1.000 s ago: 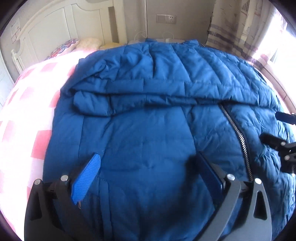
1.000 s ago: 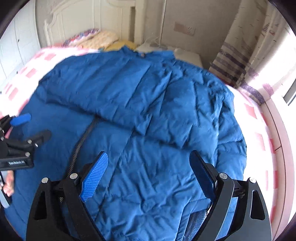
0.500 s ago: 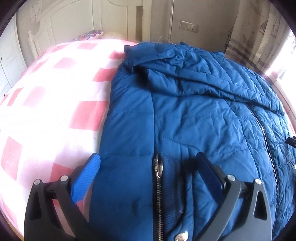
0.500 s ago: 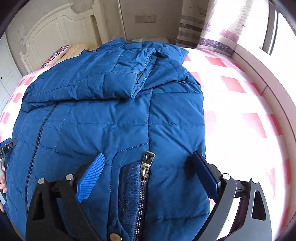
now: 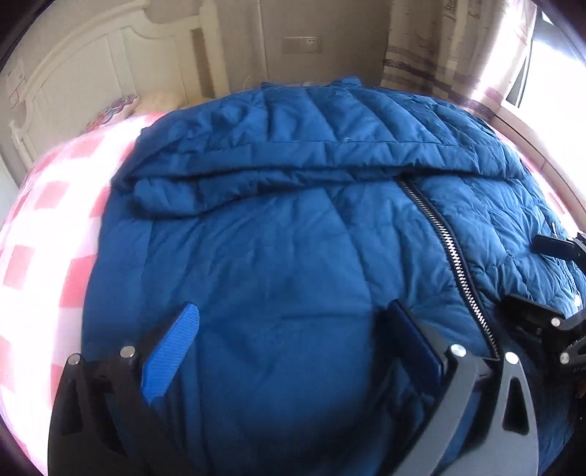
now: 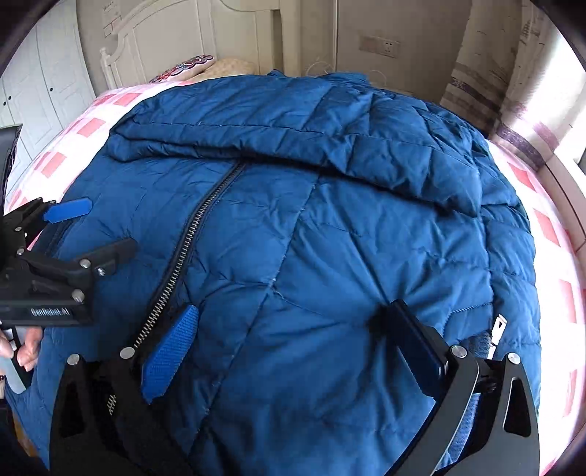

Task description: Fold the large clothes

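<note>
While both show the jacket (image 5: pixel 278 263), only the right-wrist view shows fingers (image 6: pixel 27 346) (bottom left).

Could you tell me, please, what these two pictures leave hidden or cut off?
- Jacket hem: both views, cut off at the bottom edge behind the gripper bodies.
- Bed under the jacket: both views, covered by it.
- Right gripper in the left view: mostly cut off by the right edge.
- Hand: right view, mostly cut off by the left edge.
- Label on the headboard: right view, too small to read.
</note>
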The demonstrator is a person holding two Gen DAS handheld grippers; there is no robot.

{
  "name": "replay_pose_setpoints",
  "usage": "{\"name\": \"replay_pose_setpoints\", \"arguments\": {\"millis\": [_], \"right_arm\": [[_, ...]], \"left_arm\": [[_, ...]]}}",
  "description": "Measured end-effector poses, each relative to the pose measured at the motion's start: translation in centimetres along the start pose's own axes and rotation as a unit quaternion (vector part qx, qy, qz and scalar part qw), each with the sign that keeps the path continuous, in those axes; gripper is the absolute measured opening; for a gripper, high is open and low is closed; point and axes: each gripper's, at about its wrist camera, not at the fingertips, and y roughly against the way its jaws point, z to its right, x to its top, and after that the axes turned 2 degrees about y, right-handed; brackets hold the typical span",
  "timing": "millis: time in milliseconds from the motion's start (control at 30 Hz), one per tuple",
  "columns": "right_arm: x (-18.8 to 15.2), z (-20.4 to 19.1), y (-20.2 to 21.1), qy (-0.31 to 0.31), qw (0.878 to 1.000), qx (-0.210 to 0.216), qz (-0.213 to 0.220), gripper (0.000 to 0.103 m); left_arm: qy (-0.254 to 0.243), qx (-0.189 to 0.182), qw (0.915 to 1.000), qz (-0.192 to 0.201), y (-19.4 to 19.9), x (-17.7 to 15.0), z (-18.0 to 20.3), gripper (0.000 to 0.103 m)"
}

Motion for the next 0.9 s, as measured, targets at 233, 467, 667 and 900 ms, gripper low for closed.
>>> {"name": "replay_pose_setpoints", "arguments": {"millis": [233, 467, 667, 900], "right_arm": [[-5.2, 2.1, 3.4, -0.035, 0.998, -0.058, 0.015, 0.098], [-8.0, -2.3, 7.8, 0.014, 0.997, 0.003, 0.071, 0.098], [-10.2, -2.1, 5.4, 0.001, 0.999, 0.034, 0.041, 0.098], [-10.9, -1.9, 7.7, -0.007, 0.999, -0.003, 0.046, 0.097]], "left_arm": [[0.055, 0.090, 0.9945, -0.001, 2.7, -2.6, -5.0, 0.102], [0.016, -0.023, 0.9976, 0.063, 8.6, -3.6, -0.5, 0.101], [-0.046, 0.002, 0.9987, 0.022, 5.6, -6.7, 2.6, 0.102], [-0.034, 0.015, 0.9982, 0.047, 7.6, -7.7, 0.6, 0.101]]}}
